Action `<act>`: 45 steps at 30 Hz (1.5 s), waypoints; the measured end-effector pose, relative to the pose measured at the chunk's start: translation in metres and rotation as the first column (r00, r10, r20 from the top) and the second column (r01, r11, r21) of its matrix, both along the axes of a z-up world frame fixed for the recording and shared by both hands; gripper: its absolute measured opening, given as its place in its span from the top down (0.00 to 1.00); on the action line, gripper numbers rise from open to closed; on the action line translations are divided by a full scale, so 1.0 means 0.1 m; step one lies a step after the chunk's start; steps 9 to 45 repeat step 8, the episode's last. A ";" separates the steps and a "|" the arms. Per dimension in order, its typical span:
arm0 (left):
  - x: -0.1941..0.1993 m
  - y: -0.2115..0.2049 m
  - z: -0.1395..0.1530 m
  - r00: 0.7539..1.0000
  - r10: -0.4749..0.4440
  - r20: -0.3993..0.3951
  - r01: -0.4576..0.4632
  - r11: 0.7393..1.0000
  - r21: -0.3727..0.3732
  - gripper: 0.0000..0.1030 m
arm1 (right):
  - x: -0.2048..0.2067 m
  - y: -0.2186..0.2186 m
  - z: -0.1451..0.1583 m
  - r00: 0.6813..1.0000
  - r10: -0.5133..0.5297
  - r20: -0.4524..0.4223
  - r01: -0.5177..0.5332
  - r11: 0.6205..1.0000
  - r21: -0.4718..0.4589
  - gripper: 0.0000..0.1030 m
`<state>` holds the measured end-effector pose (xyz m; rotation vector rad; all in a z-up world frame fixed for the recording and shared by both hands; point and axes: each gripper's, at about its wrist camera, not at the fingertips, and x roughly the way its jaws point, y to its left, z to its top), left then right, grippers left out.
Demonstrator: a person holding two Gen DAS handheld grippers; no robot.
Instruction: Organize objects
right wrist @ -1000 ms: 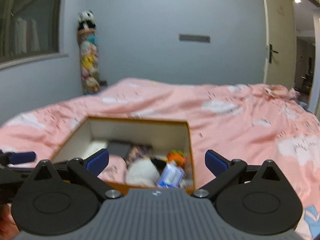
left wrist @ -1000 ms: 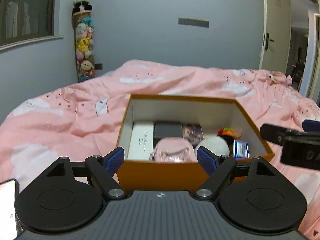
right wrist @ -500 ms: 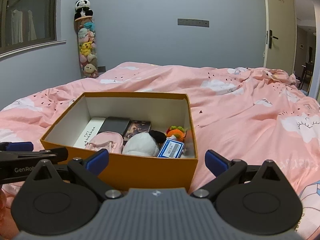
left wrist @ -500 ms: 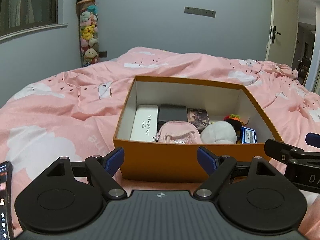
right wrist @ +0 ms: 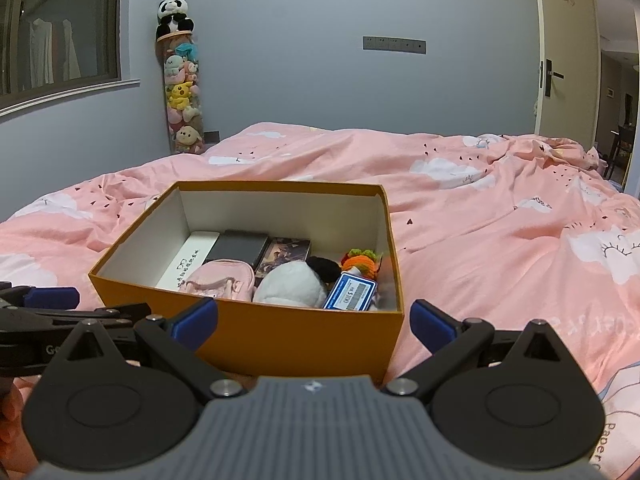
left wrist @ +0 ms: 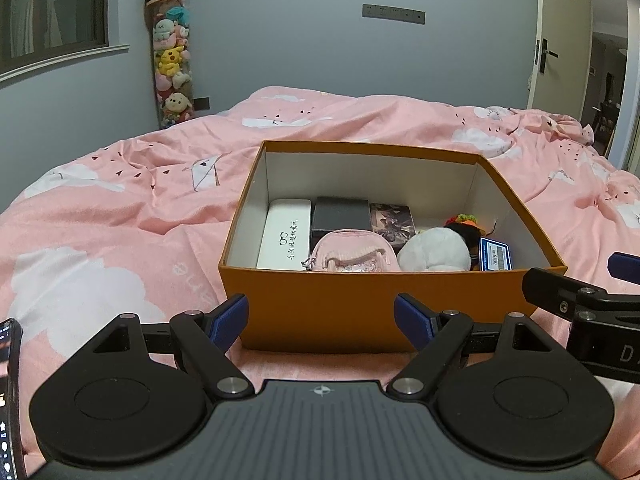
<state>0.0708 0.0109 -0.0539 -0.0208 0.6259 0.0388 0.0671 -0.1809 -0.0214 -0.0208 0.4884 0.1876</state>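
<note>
**A:** What is the biggest thing here?

**B:** The bed with the pink cloud-print cover [left wrist: 120, 208]. On it sits the open orange cardboard box [left wrist: 360, 304]. A second ago the box filled the view from up close. Now both tools have pulled back and sit lower, so we see its whole front wall.

**A:** What is inside?

**B:** A long white glasses case [left wrist: 285, 238] lies along the left wall. Beside it is a flat dark grey box [left wrist: 340, 214], then a dark picture card [left wrist: 390, 220]. In front are a small pink zip pouch [left wrist: 354, 256] and a round white plush toy [left wrist: 436, 255]. On the right are an orange knitted toy [right wrist: 360, 260] and a blue and white packet [right wrist: 352, 292].

**A:** And the tools?

**B:** The left tool [left wrist: 322, 318] has its blue tips wide apart and holds nothing. The right tool [right wrist: 314, 320] is the same.

**A:** So what does that mean?

**B:** I think everything is packed. Nothing loose shows on the bed near the box.
</note>
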 end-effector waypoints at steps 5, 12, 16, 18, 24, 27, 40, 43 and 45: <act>0.00 0.00 0.00 1.000 0.004 -0.003 -0.004 1.000 -0.002 0.07 | 0.00 0.00 -0.01 1.000 0.000 -0.007 0.001 1.000 0.003 0.01; 0.00 0.01 0.00 1.000 0.005 -0.001 -0.005 1.000 0.002 0.07 | 0.00 0.00 -0.01 1.000 -0.001 -0.007 0.001 1.000 0.003 0.01; 0.00 0.01 0.00 1.000 0.005 -0.001 -0.005 1.000 0.002 0.07 | 0.00 0.00 -0.01 1.000 -0.001 -0.007 0.001 1.000 0.003 0.01; 0.00 0.01 0.00 1.000 0.005 -0.001 -0.005 1.000 0.002 0.07 | 0.00 0.00 -0.01 1.000 -0.001 -0.007 0.001 1.000 0.003 0.01; 0.00 0.01 0.00 1.000 0.005 -0.001 -0.005 1.000 0.002 0.07 | 0.00 0.00 -0.01 1.000 -0.001 -0.007 0.001 1.000 0.003 0.01; 0.00 0.01 0.00 1.000 0.005 -0.001 -0.005 1.000 0.002 0.07 | 0.00 0.00 -0.01 1.000 -0.001 -0.007 0.001 1.000 0.003 0.01; 0.00 0.01 0.00 1.000 0.005 -0.001 -0.005 1.000 0.002 0.07 | 0.00 0.00 -0.01 1.000 -0.001 -0.007 0.001 1.000 0.003 0.01; 0.00 0.01 0.00 1.000 0.005 -0.001 -0.005 1.000 0.002 0.07 | 0.00 0.00 -0.01 1.000 -0.001 -0.007 0.001 1.000 0.003 0.01; 0.00 0.01 0.00 1.000 0.005 -0.001 -0.005 1.000 0.002 0.07 | 0.00 0.00 -0.01 1.000 -0.001 -0.007 0.001 1.000 0.003 0.01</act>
